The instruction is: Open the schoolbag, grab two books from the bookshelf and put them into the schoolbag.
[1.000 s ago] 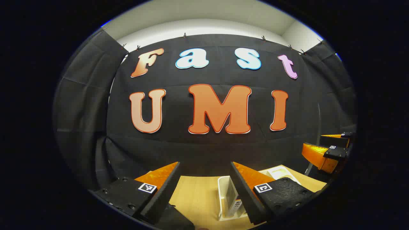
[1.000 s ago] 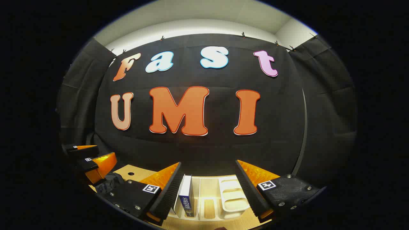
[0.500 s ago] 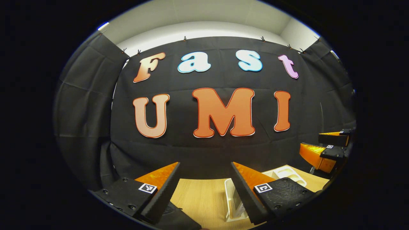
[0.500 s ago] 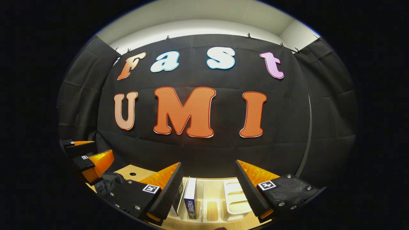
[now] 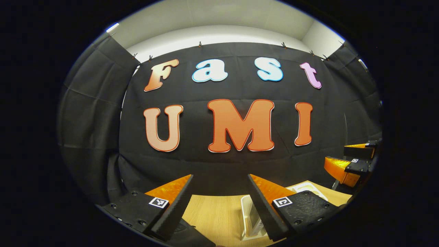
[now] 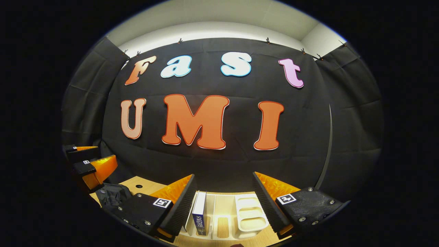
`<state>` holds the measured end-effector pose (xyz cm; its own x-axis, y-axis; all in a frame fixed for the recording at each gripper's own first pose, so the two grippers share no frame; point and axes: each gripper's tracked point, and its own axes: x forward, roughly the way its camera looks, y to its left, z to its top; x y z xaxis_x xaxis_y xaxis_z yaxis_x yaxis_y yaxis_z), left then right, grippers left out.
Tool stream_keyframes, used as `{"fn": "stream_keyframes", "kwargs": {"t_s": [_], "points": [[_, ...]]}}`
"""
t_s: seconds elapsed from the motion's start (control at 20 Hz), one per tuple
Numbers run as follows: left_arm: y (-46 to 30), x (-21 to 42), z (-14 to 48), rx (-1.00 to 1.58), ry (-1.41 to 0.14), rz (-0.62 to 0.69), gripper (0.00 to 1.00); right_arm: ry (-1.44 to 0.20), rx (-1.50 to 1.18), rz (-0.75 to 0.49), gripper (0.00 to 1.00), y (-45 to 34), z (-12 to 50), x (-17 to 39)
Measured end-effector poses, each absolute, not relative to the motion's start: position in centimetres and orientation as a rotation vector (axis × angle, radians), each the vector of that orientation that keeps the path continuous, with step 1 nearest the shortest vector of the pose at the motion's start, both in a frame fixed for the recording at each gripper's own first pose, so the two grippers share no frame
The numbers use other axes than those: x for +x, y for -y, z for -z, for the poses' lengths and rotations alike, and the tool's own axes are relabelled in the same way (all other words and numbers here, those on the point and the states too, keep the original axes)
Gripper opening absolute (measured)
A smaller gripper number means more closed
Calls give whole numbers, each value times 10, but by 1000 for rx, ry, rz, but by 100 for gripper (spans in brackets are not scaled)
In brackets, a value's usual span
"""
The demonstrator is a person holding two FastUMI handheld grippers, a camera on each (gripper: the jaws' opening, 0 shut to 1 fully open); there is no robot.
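Where it stands upright, the book [image 6: 200,216] fills one bookshelf [image 6: 250,219] slot.

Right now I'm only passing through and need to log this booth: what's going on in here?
A person holds two grippers above a wooden table, both open and holding nothing. The right gripper faces a white bookshelf with a blue book standing upright in it. The left gripper is out to its left, with the dark schoolbag lying below it. No book has been picked up yet.
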<state>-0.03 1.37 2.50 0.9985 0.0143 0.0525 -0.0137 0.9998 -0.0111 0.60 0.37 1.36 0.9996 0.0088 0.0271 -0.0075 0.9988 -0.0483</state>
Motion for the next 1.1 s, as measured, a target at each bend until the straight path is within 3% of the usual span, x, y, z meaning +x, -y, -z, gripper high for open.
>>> {"fn": "stream_keyframes", "kwargs": {"t_s": [0.55,1.1], "points": [[-10,11,-62,-60,78,30,94,49,-69,34,95,6,-35,0],[9,9,-22,-29,44,51,95,-28,-63,51,95,8,0,-1]]}}
